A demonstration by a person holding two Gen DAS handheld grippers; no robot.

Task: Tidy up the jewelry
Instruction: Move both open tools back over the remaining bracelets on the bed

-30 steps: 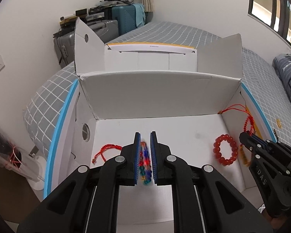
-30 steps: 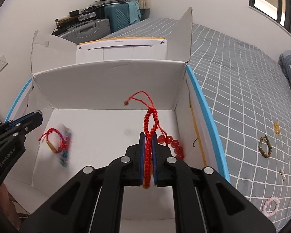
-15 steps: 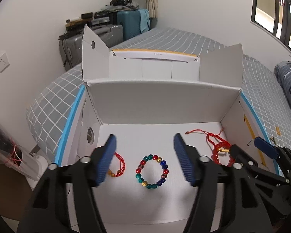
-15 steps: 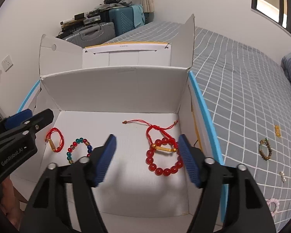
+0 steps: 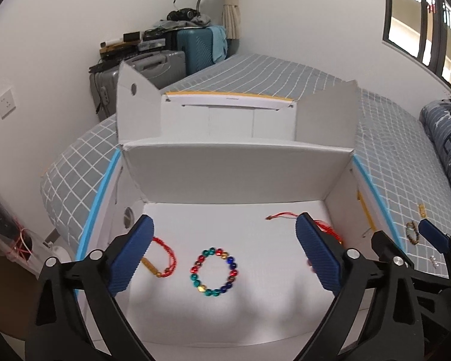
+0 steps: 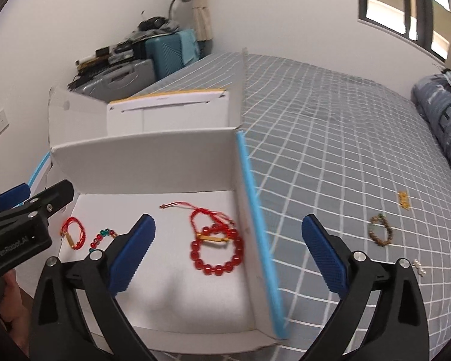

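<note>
A white cardboard box [image 5: 237,177] lies open on the bed. On its floor a multicoloured bead bracelet [image 5: 215,270] lies flat, below my left gripper [image 5: 224,222], whose jaws are opening with nothing between them. A red cord bracelet with a gold tube [image 5: 162,258] lies to its left. My right gripper [image 6: 228,222] hangs over the box's right wall, jaws opening and empty. Under it a red cord bracelet [image 6: 195,215] lies across a red bead bracelet [image 6: 218,269]. Each gripper shows at the edge of the other's view: the right [image 5: 406,234], the left [image 6: 36,194].
On the grey checked bedspread to the right of the box lie a brown bead bracelet [image 6: 381,234], a small gold piece [image 6: 403,200] and a small pearl piece [image 6: 419,266]. Suitcases [image 5: 165,57] stand by the far wall. A rolled dark quilt [image 6: 442,114] lies at the far right.
Both grippers went from shut to wide open. The multicoloured bracelet dropped to the box floor, the red cord bracelet onto the red beads. Both grippers rose; the right one swung rightward.
</note>
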